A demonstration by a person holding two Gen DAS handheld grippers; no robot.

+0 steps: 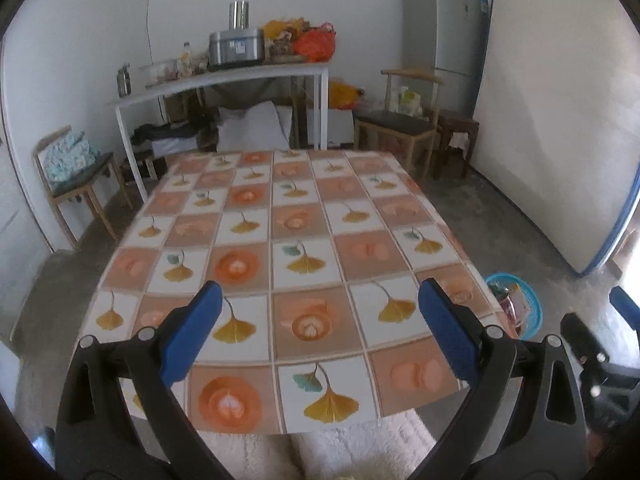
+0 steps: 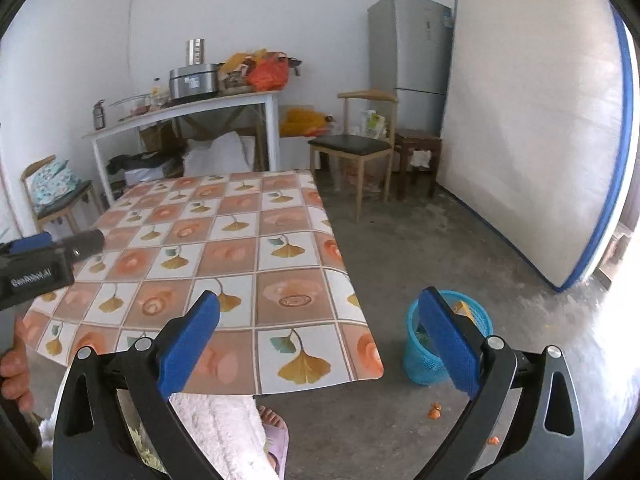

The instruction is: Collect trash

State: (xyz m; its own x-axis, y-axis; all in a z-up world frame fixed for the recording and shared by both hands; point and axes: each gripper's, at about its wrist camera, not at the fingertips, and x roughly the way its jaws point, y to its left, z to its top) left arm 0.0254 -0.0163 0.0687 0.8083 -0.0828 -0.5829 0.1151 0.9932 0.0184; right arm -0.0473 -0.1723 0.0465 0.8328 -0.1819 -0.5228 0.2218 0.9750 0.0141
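Hovering over patterned table [image 1: 304, 208], left gripper [image 1: 320, 332] gaped wide, nothing between pads. Right gripper [image 2: 324, 344] likewise spread, empty. Blue trash basket [image 2: 424, 364] sat on floor beside table corner; orange scraps [image 2: 434, 412] lay near it.

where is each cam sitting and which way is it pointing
Left wrist: on the left hand-held gripper, tilted down over the table; its open blue fingers show, with the right hand-held gripper at the right edge.
Right wrist: on the right hand-held gripper, over the table's right corner and floor; a hand and foot show.
Shared: table, blue bin, fridge, mattress.
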